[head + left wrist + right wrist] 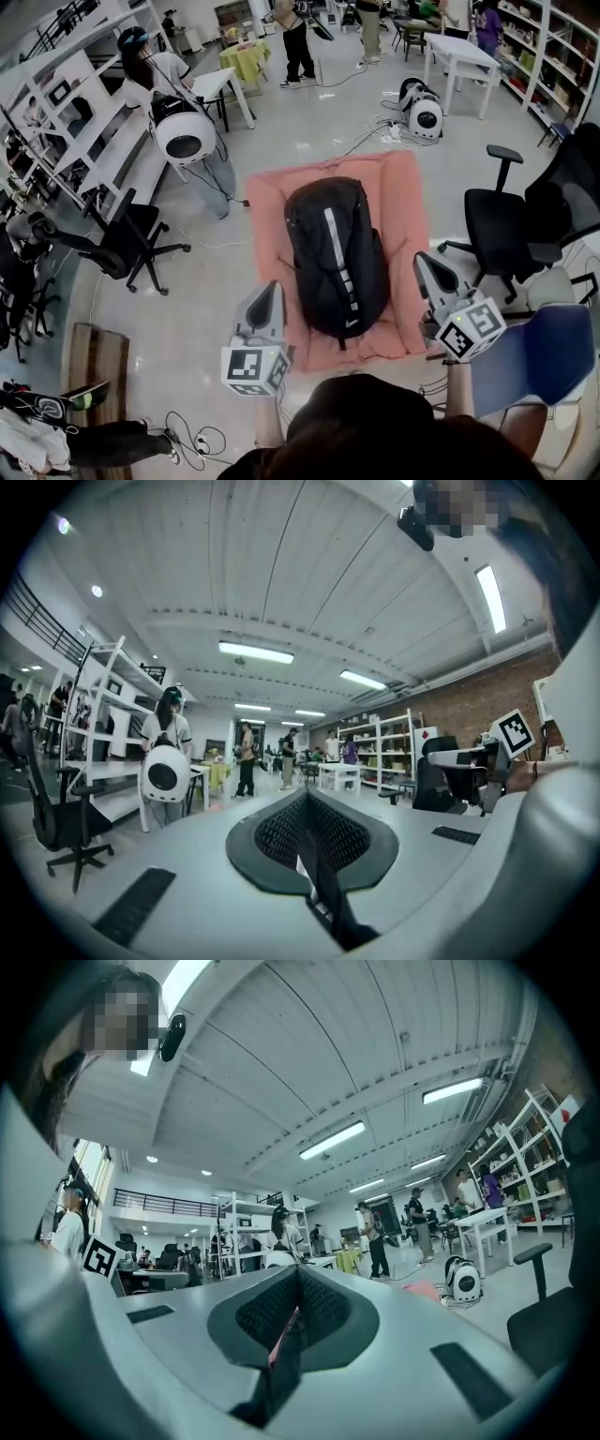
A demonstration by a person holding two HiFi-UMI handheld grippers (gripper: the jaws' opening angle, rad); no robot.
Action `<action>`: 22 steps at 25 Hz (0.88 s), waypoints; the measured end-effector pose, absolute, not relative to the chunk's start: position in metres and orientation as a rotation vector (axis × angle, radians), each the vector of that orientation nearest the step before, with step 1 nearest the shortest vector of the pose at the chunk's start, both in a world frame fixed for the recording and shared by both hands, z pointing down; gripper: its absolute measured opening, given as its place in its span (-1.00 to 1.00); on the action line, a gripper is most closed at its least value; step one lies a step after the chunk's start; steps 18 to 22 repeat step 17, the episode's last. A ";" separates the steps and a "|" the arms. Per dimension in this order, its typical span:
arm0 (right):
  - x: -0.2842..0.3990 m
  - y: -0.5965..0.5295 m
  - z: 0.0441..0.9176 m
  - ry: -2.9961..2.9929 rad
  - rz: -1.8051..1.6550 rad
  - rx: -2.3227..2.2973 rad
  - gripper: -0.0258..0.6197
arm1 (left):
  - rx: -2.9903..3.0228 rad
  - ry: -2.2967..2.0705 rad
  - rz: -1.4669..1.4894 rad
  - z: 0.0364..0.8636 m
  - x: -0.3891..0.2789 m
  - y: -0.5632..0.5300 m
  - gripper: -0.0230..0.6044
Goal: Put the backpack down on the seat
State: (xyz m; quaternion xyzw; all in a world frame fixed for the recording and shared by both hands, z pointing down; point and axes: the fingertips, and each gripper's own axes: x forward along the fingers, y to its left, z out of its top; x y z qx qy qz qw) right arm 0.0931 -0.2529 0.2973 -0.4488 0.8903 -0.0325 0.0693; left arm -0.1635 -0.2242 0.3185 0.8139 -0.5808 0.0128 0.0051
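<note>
Head view, nearest: the left gripper (271, 289) and right gripper (424, 261) hang by the near edge of the salmon-pink cushioned seat (267, 202), each with its jaws pressed together on nothing. Between and just beyond them, the black fabric backpack (335, 258) lies flat on that seat. Farther right stands a black swivel office chair (502, 225).
</note>
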 end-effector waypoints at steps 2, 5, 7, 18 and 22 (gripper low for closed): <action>0.093 -0.254 0.297 2.679 -0.099 -1.355 -0.88 | 2.551 -1.818 0.047 0.318 -0.164 -0.224 -0.88; 0.095 -0.253 0.296 2.678 -0.099 -1.359 -0.88 | 2.560 -1.814 0.055 0.317 -0.162 -0.223 -0.89; 0.097 -0.253 0.297 2.677 -0.097 -1.355 -0.88 | 2.564 -1.815 0.063 0.318 -0.158 -0.223 -0.89; 0.104 -0.258 0.308 2.671 -0.112 -1.361 -0.88 | 2.550 -1.818 0.093 0.331 -0.153 -0.225 -0.89; 0.104 -0.258 0.308 2.671 -0.112 -1.361 -0.88 | 2.550 -1.818 0.093 0.331 -0.153 -0.225 -0.89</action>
